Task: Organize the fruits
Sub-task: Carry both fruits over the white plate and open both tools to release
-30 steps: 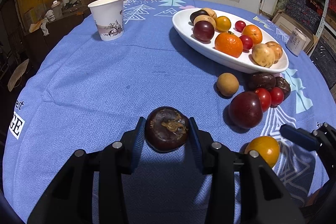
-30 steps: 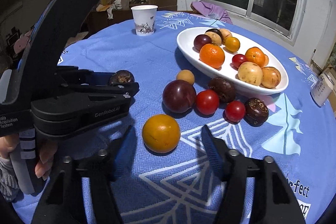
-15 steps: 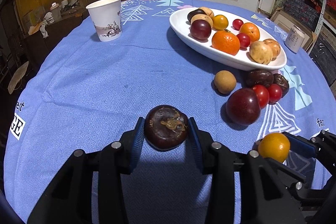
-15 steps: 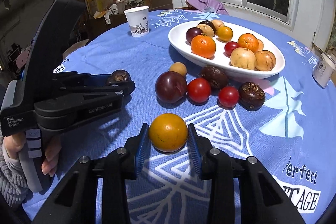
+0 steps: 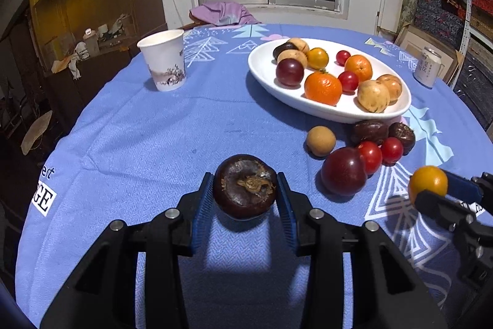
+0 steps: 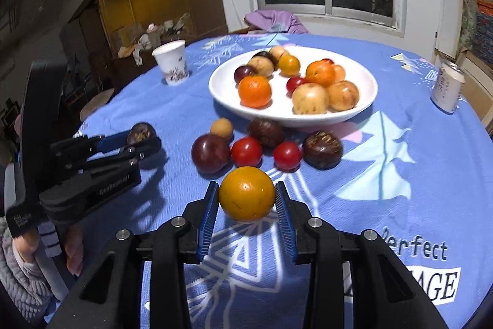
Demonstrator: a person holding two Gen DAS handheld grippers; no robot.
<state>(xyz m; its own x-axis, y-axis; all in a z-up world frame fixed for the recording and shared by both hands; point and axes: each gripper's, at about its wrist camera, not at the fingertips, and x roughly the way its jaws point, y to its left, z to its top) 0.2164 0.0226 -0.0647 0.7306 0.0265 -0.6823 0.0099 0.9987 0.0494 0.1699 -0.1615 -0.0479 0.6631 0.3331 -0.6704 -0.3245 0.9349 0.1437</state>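
Left tool (image 5: 245, 199) grips mangosteen (image 5: 245, 186), right tool (image 6: 246, 205) grips orange fruit (image 6: 246, 194) — bare cloth (image 5: 148, 141) stretches leftward.

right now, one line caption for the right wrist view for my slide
Right claw shut on a yellow fruit before the white bowl; left claw grips a dark one.

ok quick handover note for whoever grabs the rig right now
Left gripper: shut on a dark brown fruit.
Right gripper: shut on a yellow-orange fruit.
White bowl already holds about ten fruits.
Left: bowl the two held ones, then the six loose in front of it, including the plum and two tomatoes.
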